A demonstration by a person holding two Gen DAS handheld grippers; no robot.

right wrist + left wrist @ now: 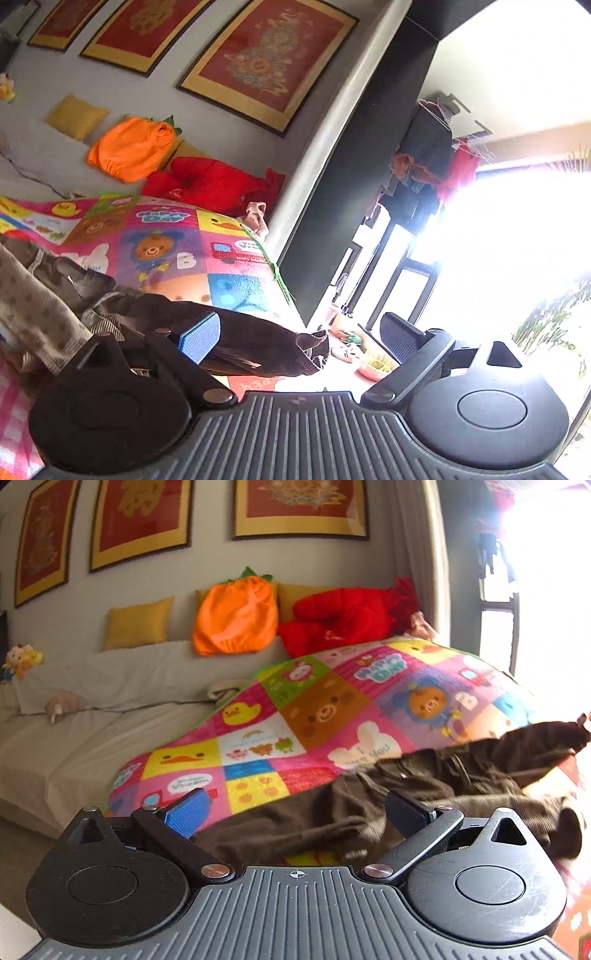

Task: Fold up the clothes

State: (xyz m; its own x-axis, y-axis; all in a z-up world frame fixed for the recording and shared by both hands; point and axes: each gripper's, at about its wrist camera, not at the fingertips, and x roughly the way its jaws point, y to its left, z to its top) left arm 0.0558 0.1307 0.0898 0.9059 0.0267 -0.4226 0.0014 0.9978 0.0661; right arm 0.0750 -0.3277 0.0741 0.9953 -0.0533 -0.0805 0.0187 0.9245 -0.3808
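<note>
Dark brown corduroy trousers (424,786) lying rumpled across the near edge of a patchwork cartoon blanket (295,709), one leg end (310,350) reaching past the blanket's corner toward the window side, cloth bunched and creased rather than flat or stacked. Beside them, in the right wrist view, a beige dotted cloth (33,306), lining or separate garment impossible to tell. Left gripper (295,808) hovering just over the trousers, jaws spread wide, nothing between the blue pad and the black one. Right gripper (299,334) likewise wide apart, tilted, the leg end lying between and just beyond its fingers but not pinched. Judged from this: garment still unfolded, somewhere in the spreading or gripping stage of a fold; whether being laid out for folding or shaken loose again, not settled here. Next move likely calling for a firm pinch on two edges, one per side, with enough cloth caught to keep the heavy corduroy from slipping, then tension to pull out the creases. Farther back: orange pumpkin-shaped cushion (236,616), red padded jacket (340,620), yellow pillows (138,622), grey sofa bed (74,738), framed red pictures (301,506).
</note>
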